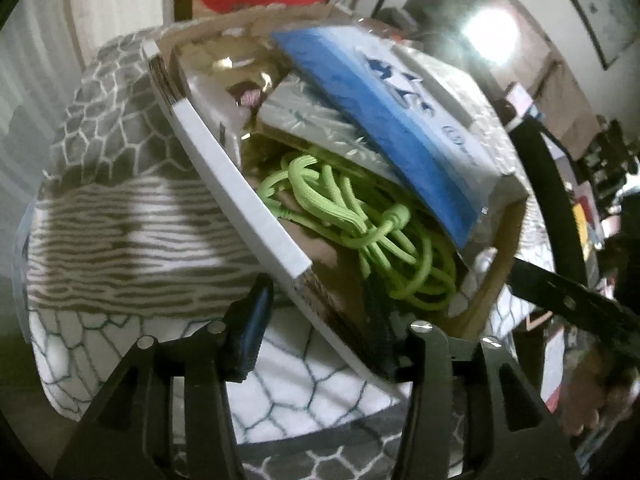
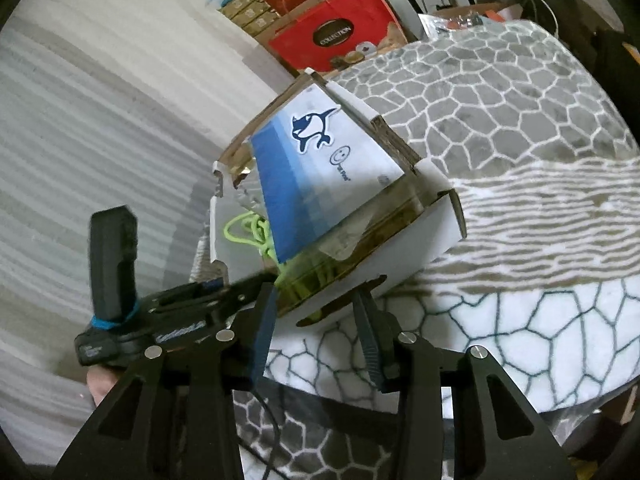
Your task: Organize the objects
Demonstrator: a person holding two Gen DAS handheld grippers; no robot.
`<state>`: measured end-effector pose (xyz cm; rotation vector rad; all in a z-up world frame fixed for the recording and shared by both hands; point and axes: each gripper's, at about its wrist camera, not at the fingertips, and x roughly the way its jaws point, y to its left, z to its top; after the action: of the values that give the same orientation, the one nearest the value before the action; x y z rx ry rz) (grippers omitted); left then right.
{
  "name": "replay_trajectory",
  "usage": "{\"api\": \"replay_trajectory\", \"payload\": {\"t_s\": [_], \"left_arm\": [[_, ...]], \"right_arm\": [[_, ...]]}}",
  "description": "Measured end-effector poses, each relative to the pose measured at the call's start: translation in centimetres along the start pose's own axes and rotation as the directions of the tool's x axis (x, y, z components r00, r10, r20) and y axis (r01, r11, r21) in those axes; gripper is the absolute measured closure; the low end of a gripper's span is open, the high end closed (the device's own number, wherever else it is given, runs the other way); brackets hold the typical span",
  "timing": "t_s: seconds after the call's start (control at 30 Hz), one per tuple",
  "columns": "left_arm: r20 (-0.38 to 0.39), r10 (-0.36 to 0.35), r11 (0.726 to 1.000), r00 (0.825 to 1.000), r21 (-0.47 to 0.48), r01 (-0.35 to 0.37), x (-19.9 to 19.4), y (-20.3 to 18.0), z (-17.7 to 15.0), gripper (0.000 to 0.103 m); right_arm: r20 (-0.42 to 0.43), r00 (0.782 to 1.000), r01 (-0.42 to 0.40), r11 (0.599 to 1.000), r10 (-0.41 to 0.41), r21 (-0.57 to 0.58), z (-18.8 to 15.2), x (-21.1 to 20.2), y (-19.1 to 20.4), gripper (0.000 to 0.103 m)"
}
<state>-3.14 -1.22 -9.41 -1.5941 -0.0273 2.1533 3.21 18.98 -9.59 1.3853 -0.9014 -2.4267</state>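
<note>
A white cardboard box (image 1: 240,188) is held tilted above a patterned blanket. It holds a coil of lime-green cord (image 1: 360,216), a blue-and-white packet with a shark picture (image 1: 400,120) and a silvery packet (image 1: 312,120). My left gripper (image 1: 320,320) is shut on the box's near wall, one finger inside and one outside. In the right wrist view the same box (image 2: 400,256) shows with the shark packet (image 2: 320,160) and green cord (image 2: 248,232). My right gripper (image 2: 316,320) is shut on the box's lower edge. The left gripper (image 2: 192,304) also grips there.
The blanket (image 2: 520,160), grey and white with a hexagon pattern, covers a bed or sofa under the box. Red gift boxes (image 2: 340,36) are stacked behind it against a pale wall. Cluttered furniture and a bright lamp (image 1: 488,36) lie at the right.
</note>
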Motion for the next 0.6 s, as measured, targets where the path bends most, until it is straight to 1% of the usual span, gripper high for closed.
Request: {"api": "replay_trajectory", "payload": {"t_s": [0.03,0.17,0.2,0.27,0.3,0.37,0.43,0.47,0.53,0.6], "left_arm": [[0.006,0.007,1.000,1.000,0.005,-0.007,-0.5,0.2,-0.1,0.050],[0.032,-0.007,1.000,0.999,0.029,0.006,-2.7,1.6,-0.2,0.043],[0.037,0.005,0.999,0.999,0.036,-0.006,-3.0,1.9,-0.1,0.043],[0.054,0.050,0.997,0.997,0.051,-0.053,-3.7,2.8,0.4,0.041],[0.062,0.059,0.997,0.996,0.043,-0.061,-4.1,3.5,0.8,0.037],[0.081,0.058,0.998,0.995,0.011,-0.059,-4.5,4.5,1.8,0.034],[0.129,0.043,0.999,0.991,-0.028,-0.039,-5.5,6.6,3.1,0.027],[0.143,0.043,0.998,0.989,-0.043,-0.037,-5.3,6.8,3.7,0.023],[0.179,0.041,0.996,0.983,-0.085,-0.027,-5.3,8.1,5.8,0.022],[0.221,0.046,0.994,0.974,-0.104,-0.024,-5.2,9.5,8.0,0.022]], "right_arm": [[-0.002,1.000,-0.009,1.000,0.009,0.013,-0.1,0.2,-0.1,0.065],[0.009,1.000,-0.011,1.000,0.011,0.025,-0.1,0.3,-0.4,0.066],[0.011,1.000,-0.011,1.000,0.011,0.026,-0.2,0.2,-0.4,0.067],[0.014,1.000,-0.009,0.999,0.009,0.032,-0.2,0.2,-0.5,0.069],[0.013,1.000,-0.010,0.999,0.010,0.036,-0.2,0.1,-0.6,0.070],[0.013,1.000,-0.009,0.999,0.008,0.033,-0.1,0.1,-0.7,0.070],[0.016,1.000,-0.005,0.999,0.004,0.033,0.0,0.0,-0.7,0.070],[0.016,1.000,-0.004,0.999,0.004,0.034,0.0,0.0,-0.7,0.070],[0.016,1.000,-0.005,0.999,0.004,0.036,0.0,-0.1,-0.8,0.070],[0.017,1.000,-0.002,0.999,0.001,0.035,0.0,-0.1,-0.8,0.070]]}}
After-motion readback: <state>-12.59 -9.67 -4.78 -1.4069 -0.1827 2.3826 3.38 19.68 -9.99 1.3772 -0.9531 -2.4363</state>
